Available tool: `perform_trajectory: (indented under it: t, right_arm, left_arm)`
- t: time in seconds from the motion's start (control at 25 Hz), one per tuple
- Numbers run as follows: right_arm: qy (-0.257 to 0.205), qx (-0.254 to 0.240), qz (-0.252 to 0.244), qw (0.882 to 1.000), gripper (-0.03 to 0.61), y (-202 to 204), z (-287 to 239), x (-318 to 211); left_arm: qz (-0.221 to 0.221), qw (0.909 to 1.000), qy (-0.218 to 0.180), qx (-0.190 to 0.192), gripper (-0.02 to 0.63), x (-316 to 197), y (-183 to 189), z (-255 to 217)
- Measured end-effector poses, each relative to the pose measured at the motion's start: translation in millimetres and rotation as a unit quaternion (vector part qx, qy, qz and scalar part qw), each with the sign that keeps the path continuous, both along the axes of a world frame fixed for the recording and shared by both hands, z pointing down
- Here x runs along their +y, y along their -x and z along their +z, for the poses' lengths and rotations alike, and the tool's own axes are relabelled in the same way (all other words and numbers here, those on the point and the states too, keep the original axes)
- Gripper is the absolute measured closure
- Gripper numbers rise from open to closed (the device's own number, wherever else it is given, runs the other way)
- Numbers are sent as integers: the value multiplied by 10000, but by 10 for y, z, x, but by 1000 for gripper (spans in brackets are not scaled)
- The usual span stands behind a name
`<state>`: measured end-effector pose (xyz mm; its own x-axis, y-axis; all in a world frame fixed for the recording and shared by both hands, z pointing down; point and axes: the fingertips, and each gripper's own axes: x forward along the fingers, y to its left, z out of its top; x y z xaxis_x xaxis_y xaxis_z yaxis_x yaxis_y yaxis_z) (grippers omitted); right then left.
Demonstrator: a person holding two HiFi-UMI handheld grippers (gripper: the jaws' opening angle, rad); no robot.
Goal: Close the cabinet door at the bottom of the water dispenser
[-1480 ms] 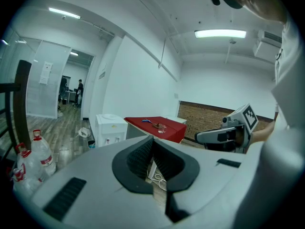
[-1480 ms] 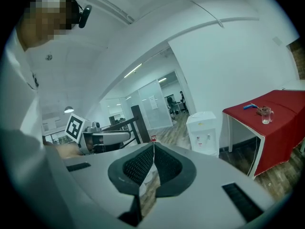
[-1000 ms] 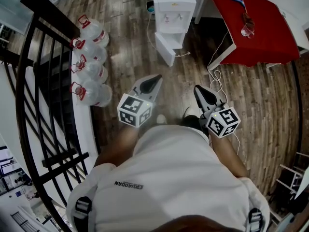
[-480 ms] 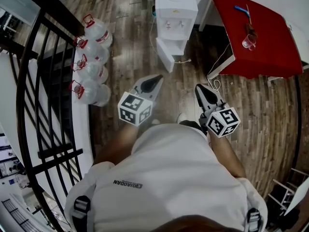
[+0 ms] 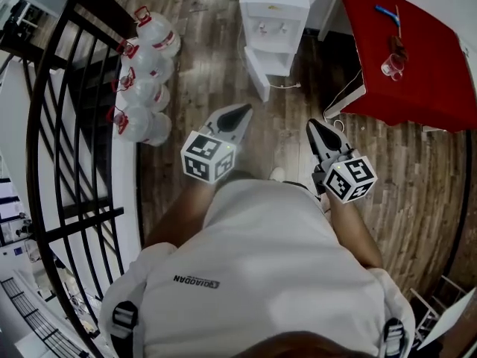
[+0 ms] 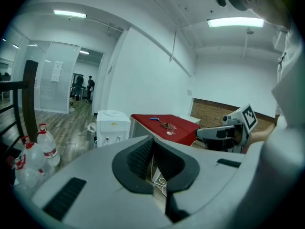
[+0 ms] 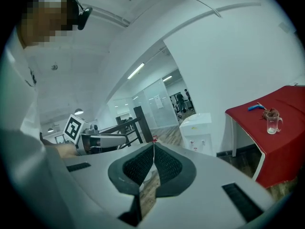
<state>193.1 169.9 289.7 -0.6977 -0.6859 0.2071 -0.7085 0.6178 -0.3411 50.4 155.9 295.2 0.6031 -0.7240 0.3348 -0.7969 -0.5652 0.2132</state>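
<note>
White dispenser point(image 5: 273, 10) stands at the top centre of the head view, well ahead of the person, its bottom door point(image 5: 256, 77) swung out over the wood floor point(image 5: 287, 118). Bare floor separates the door from the left gripper point(image 5: 237, 115) and right gripper point(image 5: 319, 134). Bottles point(image 5: 145, 80) line a black railing point(image 5: 67, 125) at left; a red table point(image 5: 417, 58) stands at right, with a cable point(image 5: 337, 116) beside its leg. Left gripper view: jaws of the left gripper point(image 6: 152, 142) pressed together, empty; dispenser point(image 6: 113, 125) beyond, table point(image 6: 164, 124) just beside it. Right gripper view: jaws of the right gripper point(image 7: 153, 147) likewise together on nothing; dispenser point(image 7: 198, 130) ahead, unobstructed.
</note>
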Motion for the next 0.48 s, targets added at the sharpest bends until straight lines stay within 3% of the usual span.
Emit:
perform_trajectory:
  t: [0.2,0.48]
  right_arm:
    - [227,-100,-207,9995,555,-10,174,-81]
    - [498,-8,-548,9973,555,277,358,-227]
  left_arm:
    - [-200,9993,231,-221,617,25,26,143]
    - [-370,9979,443,-280,617,-10,229,255]
